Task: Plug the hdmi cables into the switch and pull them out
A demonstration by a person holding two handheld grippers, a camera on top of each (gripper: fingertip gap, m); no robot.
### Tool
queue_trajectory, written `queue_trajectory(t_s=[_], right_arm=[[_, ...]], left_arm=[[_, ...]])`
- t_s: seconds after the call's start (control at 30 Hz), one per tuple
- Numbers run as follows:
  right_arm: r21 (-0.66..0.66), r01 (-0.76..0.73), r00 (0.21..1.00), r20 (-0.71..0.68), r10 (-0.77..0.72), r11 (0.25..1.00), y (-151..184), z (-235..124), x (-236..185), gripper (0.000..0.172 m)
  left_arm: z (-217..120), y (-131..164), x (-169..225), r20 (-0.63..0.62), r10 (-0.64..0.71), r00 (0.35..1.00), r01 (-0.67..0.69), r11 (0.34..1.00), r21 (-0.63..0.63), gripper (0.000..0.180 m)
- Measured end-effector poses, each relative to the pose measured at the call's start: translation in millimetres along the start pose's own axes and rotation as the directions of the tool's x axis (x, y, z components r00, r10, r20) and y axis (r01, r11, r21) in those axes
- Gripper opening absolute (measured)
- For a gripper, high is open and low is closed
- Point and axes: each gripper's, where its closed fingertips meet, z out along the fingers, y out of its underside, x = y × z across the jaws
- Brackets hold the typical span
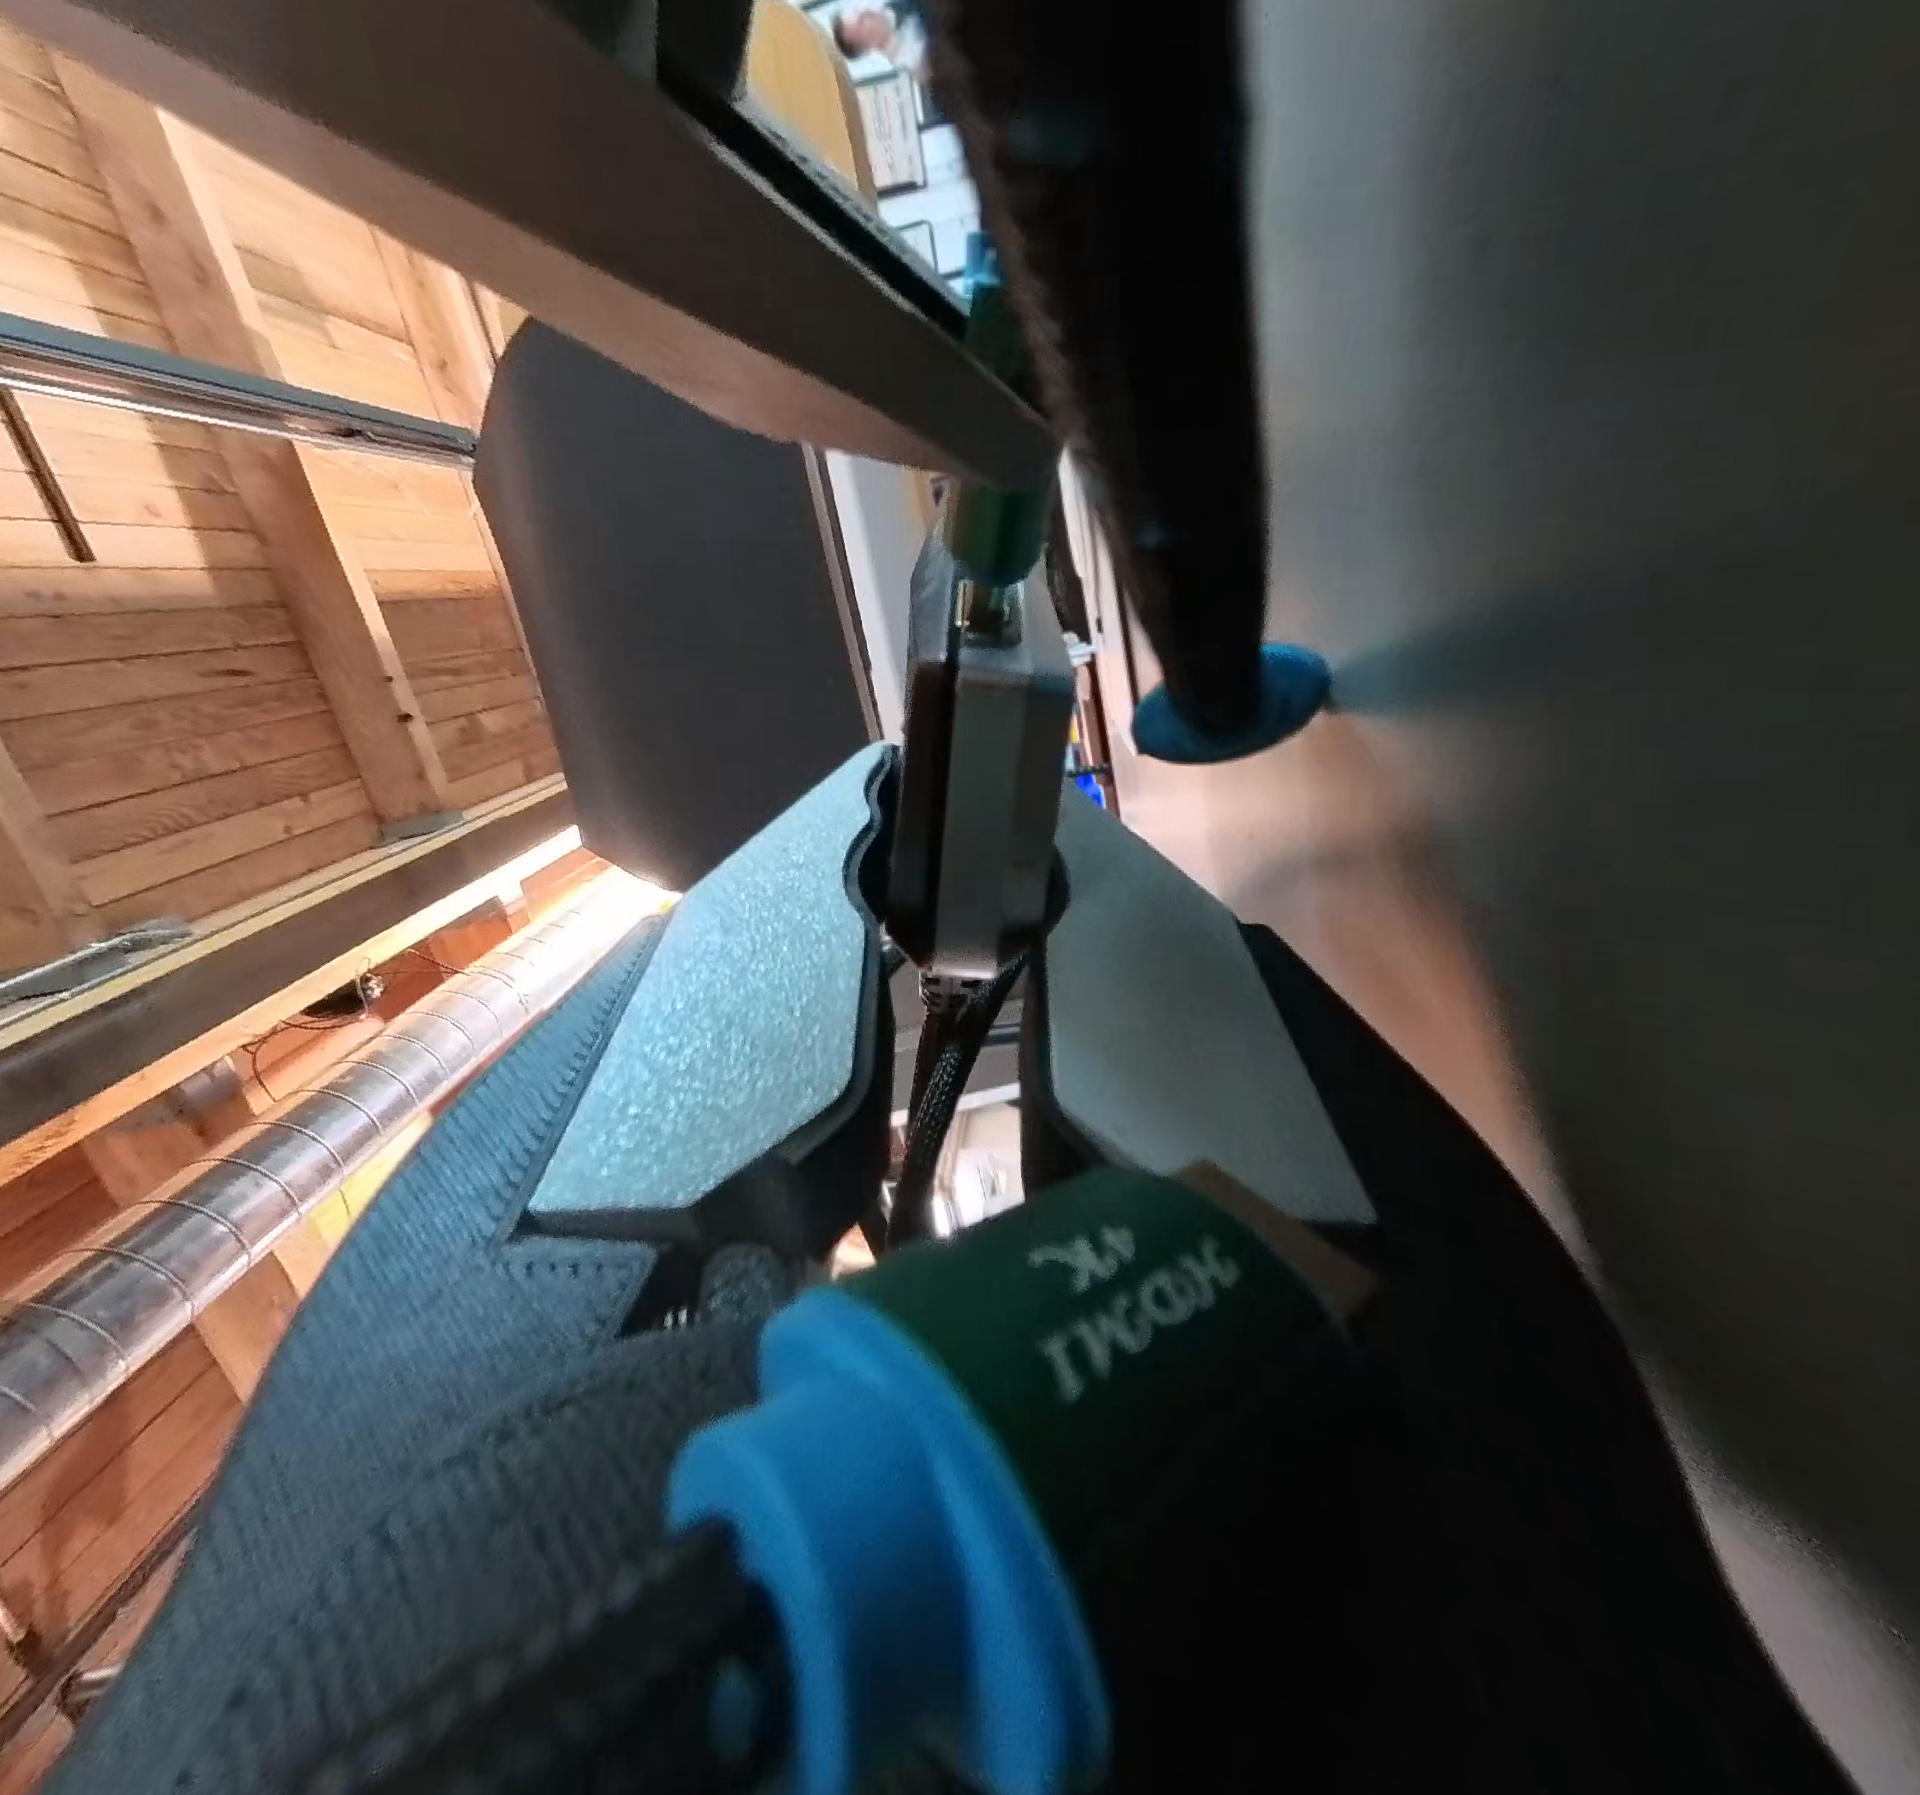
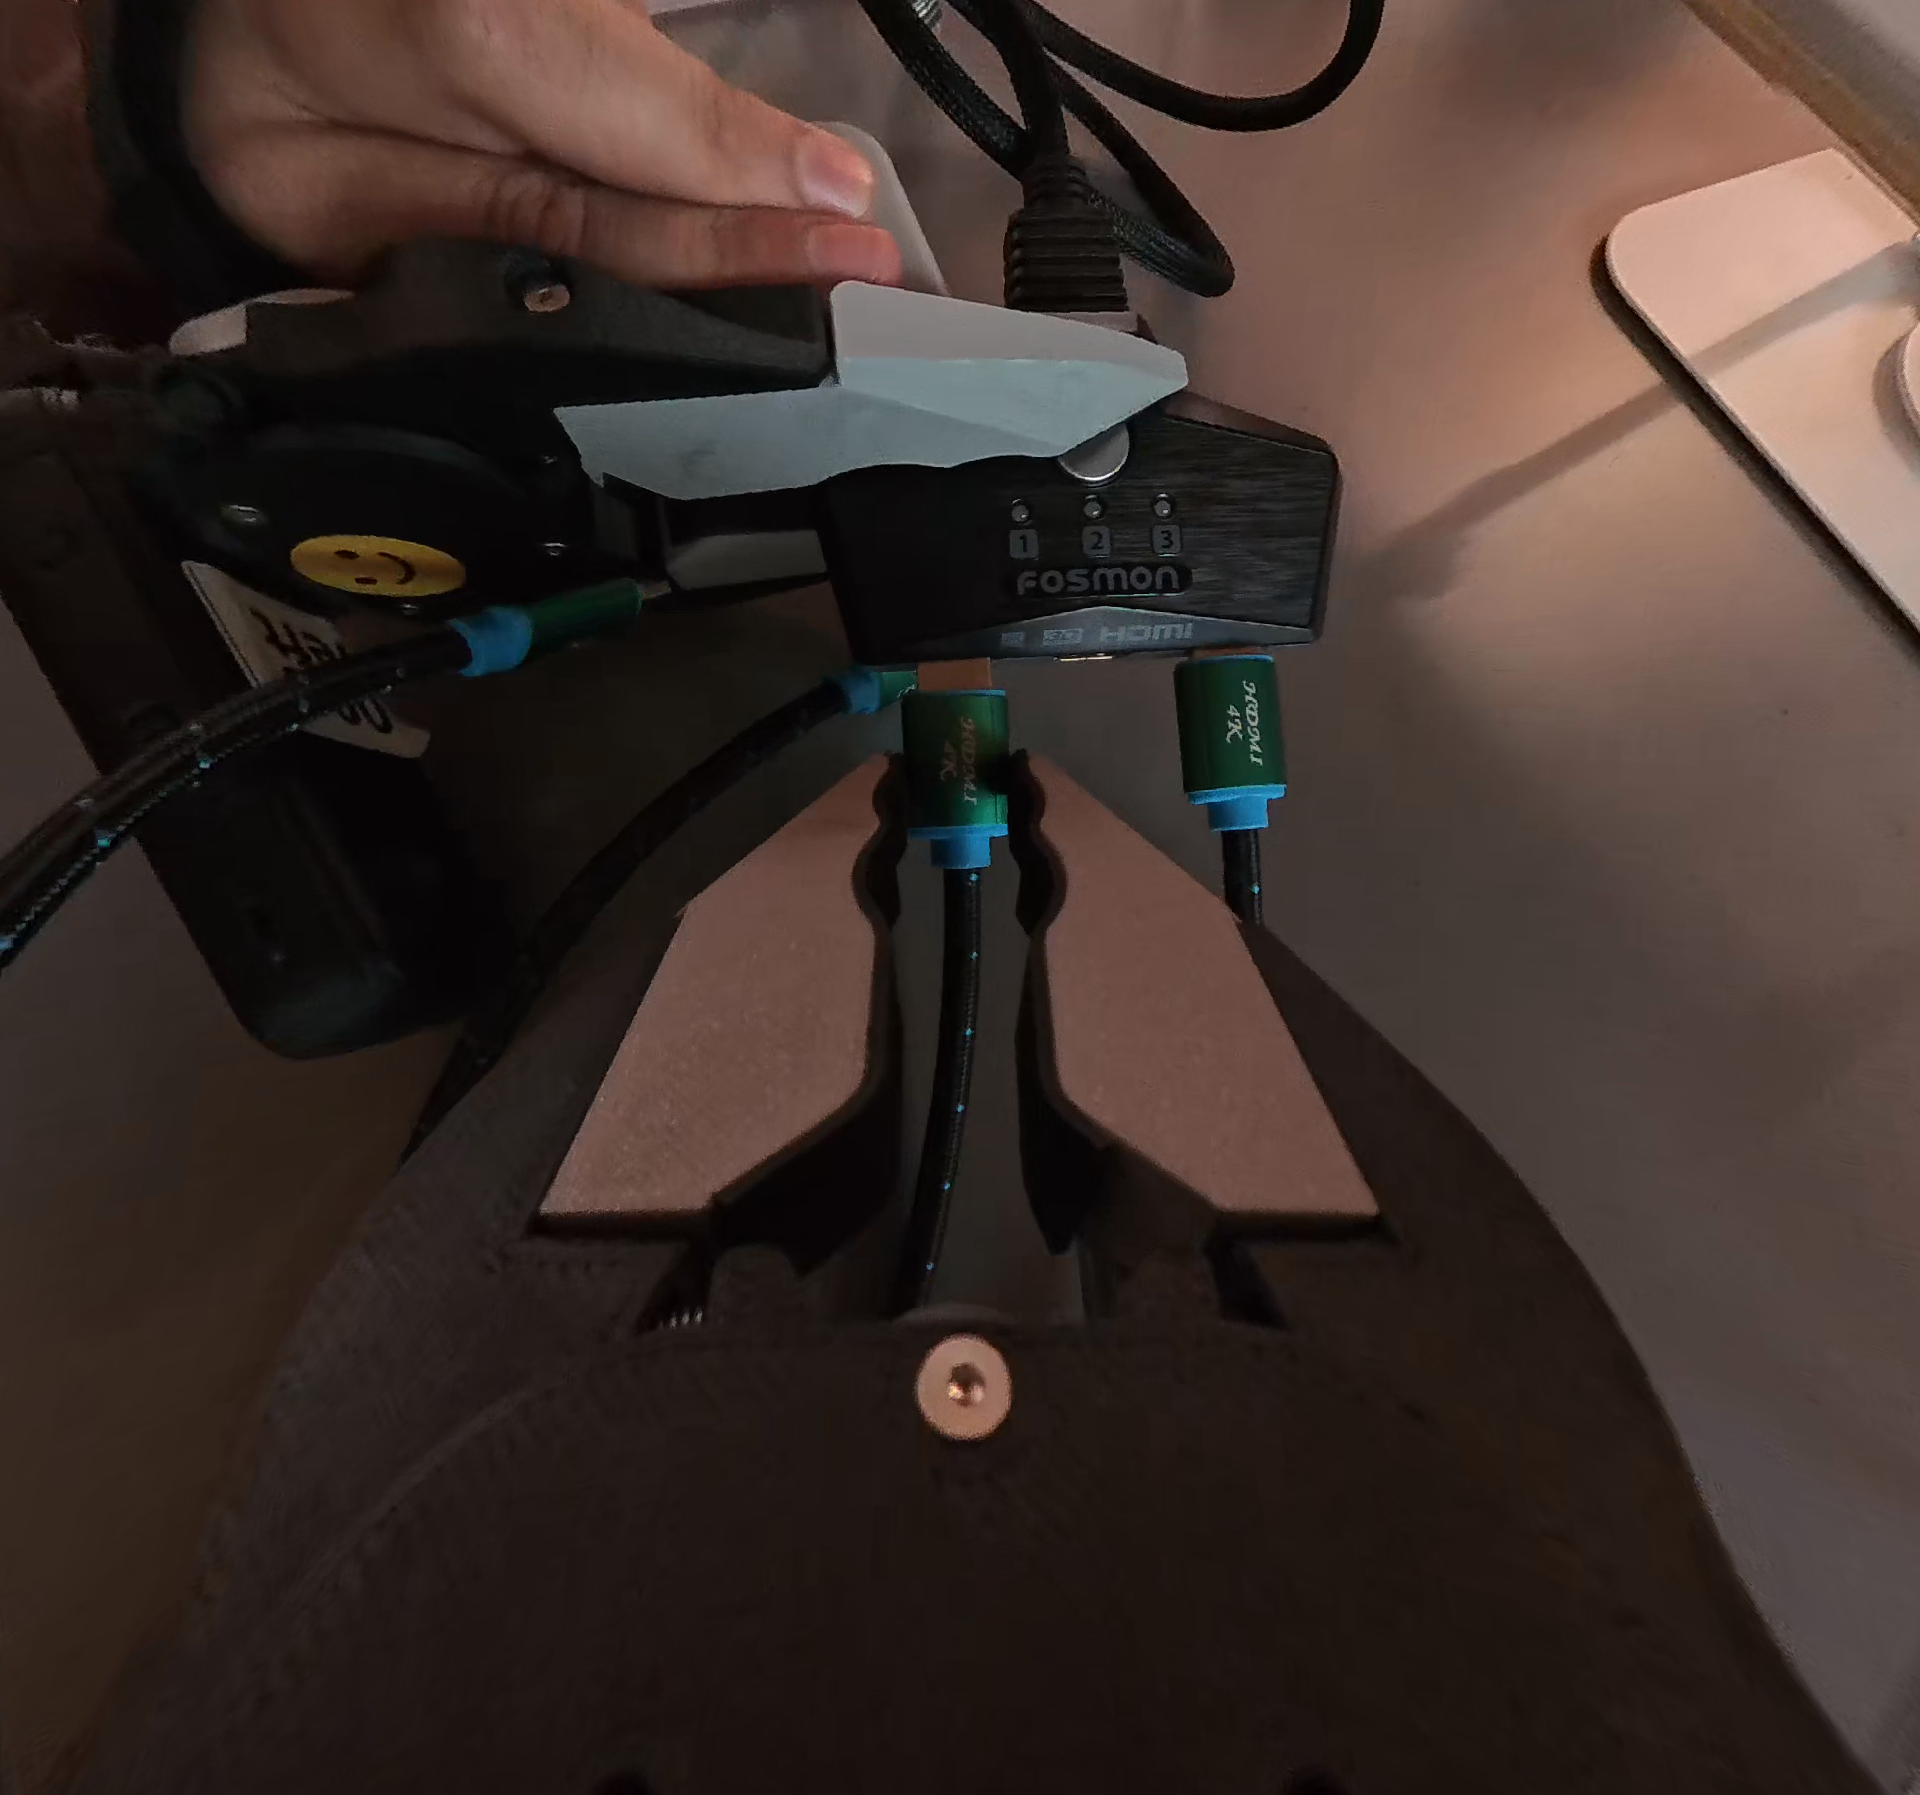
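Observation:
The black HDMI switch (image 2: 1081,540) is held above the table. My left gripper (image 1: 971,810) is shut on it, and its white upper finger (image 2: 935,395) lies over the switch's left top. In the left wrist view the switch (image 1: 977,789) stands edge-on between the pads. My right gripper (image 2: 954,789) is shut on a green HDMI plug (image 2: 951,769) at the switch's left front port, with part of the plug's metal tip showing. A second green plug (image 2: 1231,727) sits in the right front port. A third green plug (image 2: 561,618) hangs loose by the left gripper.
A hand (image 2: 468,114) holds the left gripper. A black braided cable (image 2: 1060,259) leaves the switch's far side and loops over the table. A white stand base (image 2: 1766,311) lies at the right. A green plug (image 1: 1122,1361) hangs close to the left camera.

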Motion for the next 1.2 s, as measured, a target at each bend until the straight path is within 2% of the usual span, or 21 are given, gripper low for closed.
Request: queue_trajectory(t_s=[0.27,0.37,0.5,0.57,0.63,0.73,0.83,0.93,1.0,1.1,1.2], right_arm=[[0.033,-0.009,1.000,0.023,0.008,0.999,-4.4,1.4,-0.9,0.015],[0.061,-0.034,0.998,0.050,0.031,0.998,-6.3,0.8,3.2,0.016],[0.072,-0.034,0.998,0.046,0.031,0.997,-8.4,-9.3,12.6,0.018],[0.166,-0.020,0.999,-0.047,0.028,0.986,-20.2,-29.2,27.7,0.014],[0.300,-0.016,0.994,-0.101,0.048,0.954,-37.6,-58.6,37.5,0.022],[0.456,-0.033,0.981,-0.156,0.116,0.889,-49.7,-100.1,52.9,0.035],[0.523,-0.034,0.972,-0.181,0.151,0.852,-49.5,-127.5,63.6,0.050],[0.531,-0.049,0.979,-0.143,0.146,0.846,-47.0,-131.3,60.8,0.056],[0.497,-0.026,0.992,-0.095,0.084,0.867,-46.1,-120.8,46.2,0.055],[0.432,0.048,0.998,-0.065,-0.022,0.900,-50.8,-97.4,20.8,0.060],[0.391,0.143,0.990,-0.042,-0.137,0.909,-65.4,-77.6,-6.7,0.064]], left_arm=[[0.0,-0.2,1.0,-0.021,-0.023,1.000,0.023,1.000,-0.013,0.018],[6.0,-0.4,8.2,-0.093,-0.091,0.992,0.092,0.996,0.002,0.019],[11.5,-3.9,6.3,-0.102,-0.152,0.983,0.157,0.987,0.044,0.020],[10.5,-2.6,5.6,-0.075,-0.121,0.990,0.125,0.990,0.065,0.020],[7.5,-2.2,2.5,-0.056,-0.126,0.990,0.131,0.987,0.098,0.021],[0.1,-0.7,-17.8,-0.025,-0.251,0.968,0.252,0.952,0.173,0.021],[-12.1,2.2,-39.2,-0.069,-0.437,0.897,0.439,0.855,0.275,0.021],[-25.8,1.3,-52.6,-0.227,-0.611,0.759,0.648,0.670,0.361,0.021],[-34.8,-1.2,-59.5,-0.373,-0.684,0.627,0.776,0.506,0.375,0.021],[-52.1,-7.7,-73.9,-0.515,-0.694,0.502,0.857,0.318,0.407,0.021],[-67.6,-15.8,-82.3,-0.601,-0.658,0.453,0.878,0.212,0.429,0.021]])
